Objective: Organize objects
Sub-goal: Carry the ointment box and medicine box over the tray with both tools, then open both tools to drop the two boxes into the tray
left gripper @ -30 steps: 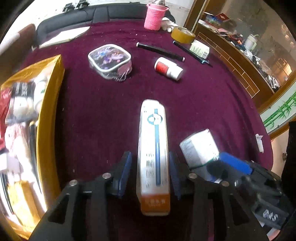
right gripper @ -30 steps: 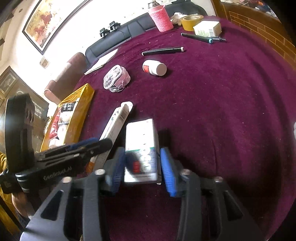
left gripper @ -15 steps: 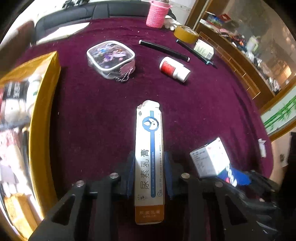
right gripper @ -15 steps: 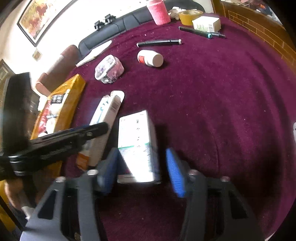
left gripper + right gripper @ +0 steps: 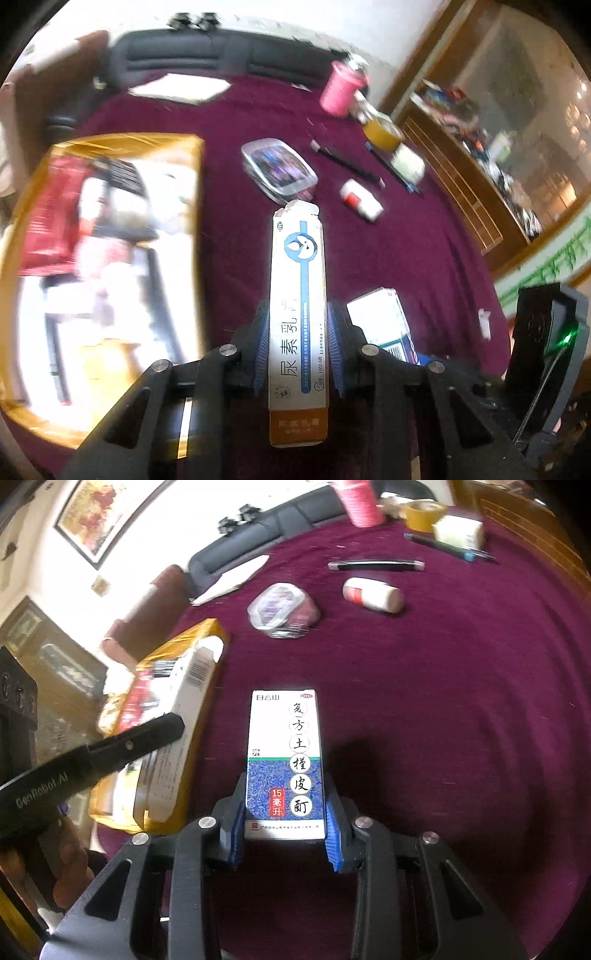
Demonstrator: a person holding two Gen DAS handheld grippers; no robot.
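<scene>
My left gripper [image 5: 298,343] is shut on a long white ointment box [image 5: 298,295] with a blue stripe and orange end, held above the maroon table. My right gripper [image 5: 285,823] is shut on a white and blue medicine box [image 5: 284,760], lifted off the cloth. The gold storage box [image 5: 107,258], full of packets, lies to the left; in the right wrist view the gold storage box [image 5: 155,720] sits under the left gripper's ointment box [image 5: 177,738]. The medicine box also shows in the left wrist view [image 5: 384,321].
On the maroon cloth [image 5: 443,701] lie a clear plastic case [image 5: 282,607], a white bottle [image 5: 371,594], a black pen [image 5: 376,565], a second pen [image 5: 447,547], a small white box [image 5: 458,531], a tape roll [image 5: 421,515] and a pink cup [image 5: 358,502]. A dark sofa [image 5: 192,55] stands behind.
Both grippers closed on their boxes and lifted them. The left gripper carried the ointment box left, toward the gold box. The right gripper's jaws went from open to shut.
</scene>
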